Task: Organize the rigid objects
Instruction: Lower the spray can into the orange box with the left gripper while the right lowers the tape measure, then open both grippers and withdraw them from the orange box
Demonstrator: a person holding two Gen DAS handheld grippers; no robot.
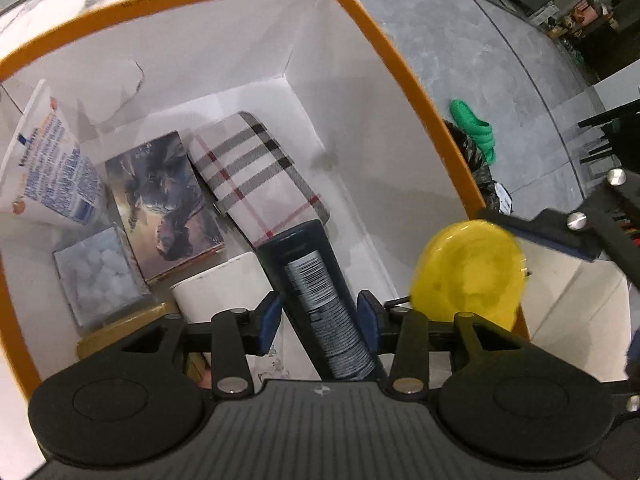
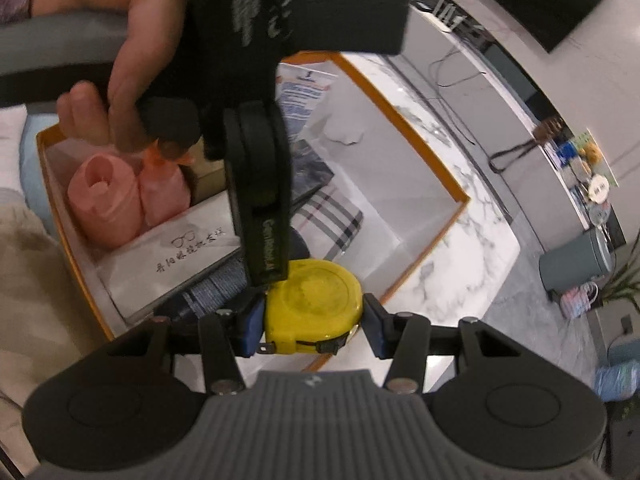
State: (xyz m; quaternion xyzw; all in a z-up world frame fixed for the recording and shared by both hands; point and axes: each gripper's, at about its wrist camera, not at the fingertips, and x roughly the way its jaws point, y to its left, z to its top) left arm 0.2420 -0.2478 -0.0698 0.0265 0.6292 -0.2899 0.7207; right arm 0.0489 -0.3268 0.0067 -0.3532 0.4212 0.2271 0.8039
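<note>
Two tools are at work over one orange-rimmed box (image 1: 404,64), which sits on the marble bench (image 2: 452,248). My right tool (image 2: 312,326) pinches a yellow tape measure (image 2: 316,304) between its blue pads, one pad on each flat side of the case, and holds it above the box's near edge. My left tool (image 1: 318,316) is spread, its pads standing clear on either side of a dark tube with a barcode label (image 1: 320,300) that lies inside the box; nothing is gripped there.

The step in hand, as I judge it, is setting the tape measure into the box. To do it well I should carry it past the orange rim, lower it onto the bare white floor at the box's right side, and part the pads only once the case rests flat, since a round case dropped on edge may roll.

Already packed are a plaid case (image 1: 260,172), a picture-printed booklet (image 1: 164,204), a white printed tube (image 1: 48,164), a small clear box of white balls (image 1: 98,276), pink rolled items (image 2: 120,200) and a grey box with printed spectacles (image 2: 188,248). The left tool itself hangs over the middle of the box and crowds the approach; it should withdraw first. On the floor beyond lies a green slipper (image 1: 474,128).
</note>
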